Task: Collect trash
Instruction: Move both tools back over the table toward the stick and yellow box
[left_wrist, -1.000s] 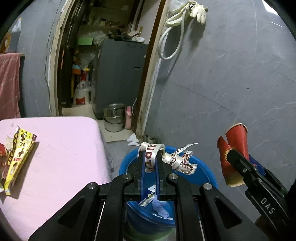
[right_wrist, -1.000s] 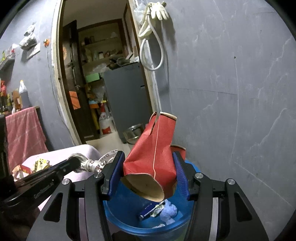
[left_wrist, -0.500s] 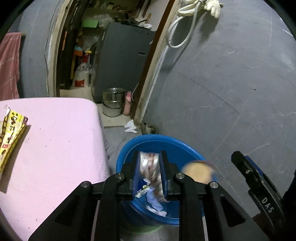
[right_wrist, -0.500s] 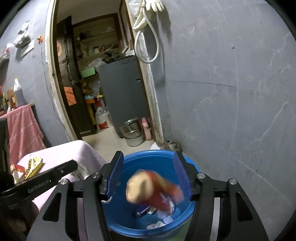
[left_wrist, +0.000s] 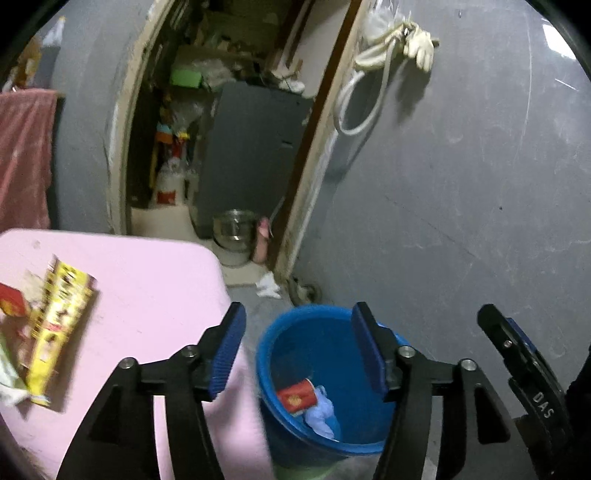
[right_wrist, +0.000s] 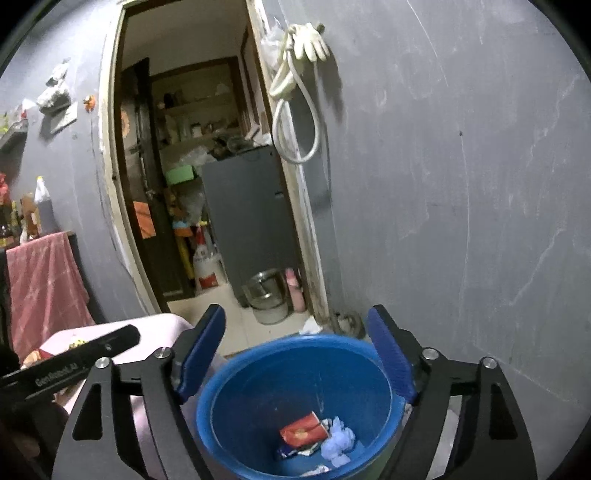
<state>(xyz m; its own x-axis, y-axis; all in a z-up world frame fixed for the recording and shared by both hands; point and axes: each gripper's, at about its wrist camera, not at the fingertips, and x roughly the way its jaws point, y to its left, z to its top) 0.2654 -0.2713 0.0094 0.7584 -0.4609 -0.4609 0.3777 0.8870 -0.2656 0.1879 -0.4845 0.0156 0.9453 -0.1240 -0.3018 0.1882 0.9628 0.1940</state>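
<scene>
Blue bin (right_wrist: 236, 398), flattened red cup (right_wrist: 303, 432) inside, both grippers' jaws wide, empty

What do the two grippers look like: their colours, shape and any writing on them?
Both the left gripper and the right gripper have black angular metal frames with silver bolts and blue ribbed finger pads. White lettering marks their sides: "DAS" on the right, "GenRobot.AI" on the left.

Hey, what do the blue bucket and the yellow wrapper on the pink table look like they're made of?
Blue bucket: likely molded plastic, with an even, solid color, a smooth, slightly glossy wall and a rolled rim. Yellow wrapper: probably thin printed plastic film lying flat and creased on the pink table; motion blur keeps me from ruling out coated paper.
</scene>
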